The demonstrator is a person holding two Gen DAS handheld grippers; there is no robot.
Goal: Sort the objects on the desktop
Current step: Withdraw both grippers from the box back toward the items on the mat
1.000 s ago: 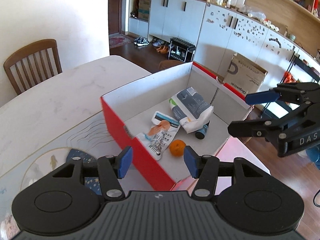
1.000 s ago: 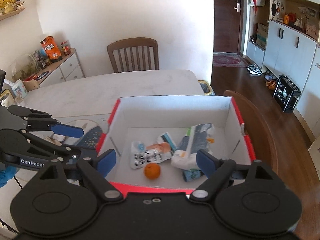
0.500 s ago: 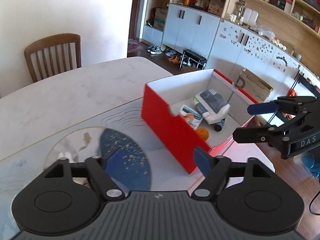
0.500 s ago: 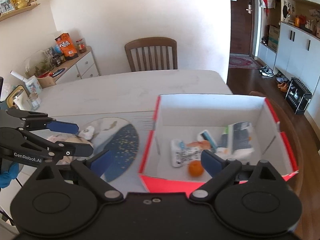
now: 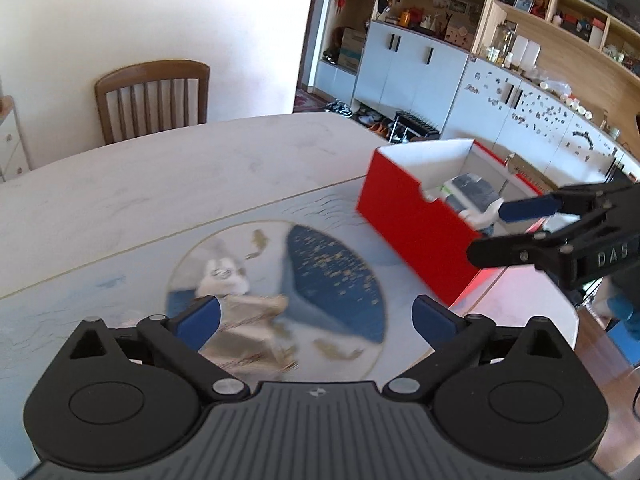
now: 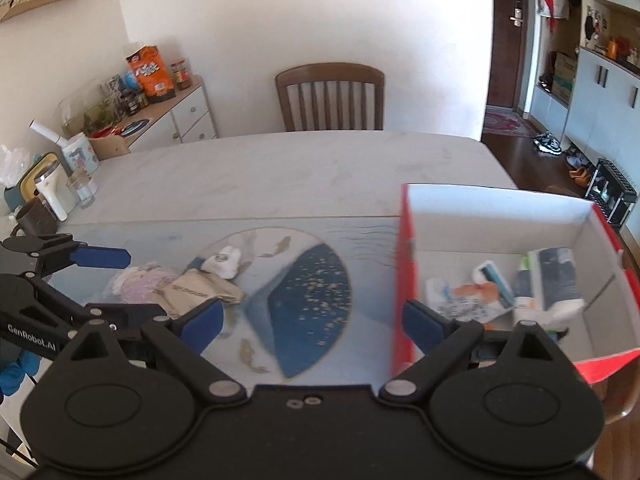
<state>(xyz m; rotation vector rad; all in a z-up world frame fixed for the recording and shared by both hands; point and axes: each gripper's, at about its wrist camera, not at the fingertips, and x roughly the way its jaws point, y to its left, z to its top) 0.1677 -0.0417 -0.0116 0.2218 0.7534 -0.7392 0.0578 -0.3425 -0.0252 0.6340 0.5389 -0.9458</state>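
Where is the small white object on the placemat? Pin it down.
In the right wrist view the small white object lies left of centre on the round-patterned placemat, touching the brown paper packet, far left of the red box.

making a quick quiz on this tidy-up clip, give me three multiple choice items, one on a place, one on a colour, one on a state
1. Where does the small white object lie?
A. on the patterned mat
B. inside the box
C. on the chair

2. What colour is the box's outer wall?
A. green
B. red
C. black

3. What is between the right gripper's fingers?
A. the brown paper packet
B. a pouch from the box
C. nothing

Answers:
1 A, it sits on the mat beside the brown paper packet, outside the box.
2 B, the outside is red, the inside white.
3 C, the fingers stand wide apart with only mat showing between them.
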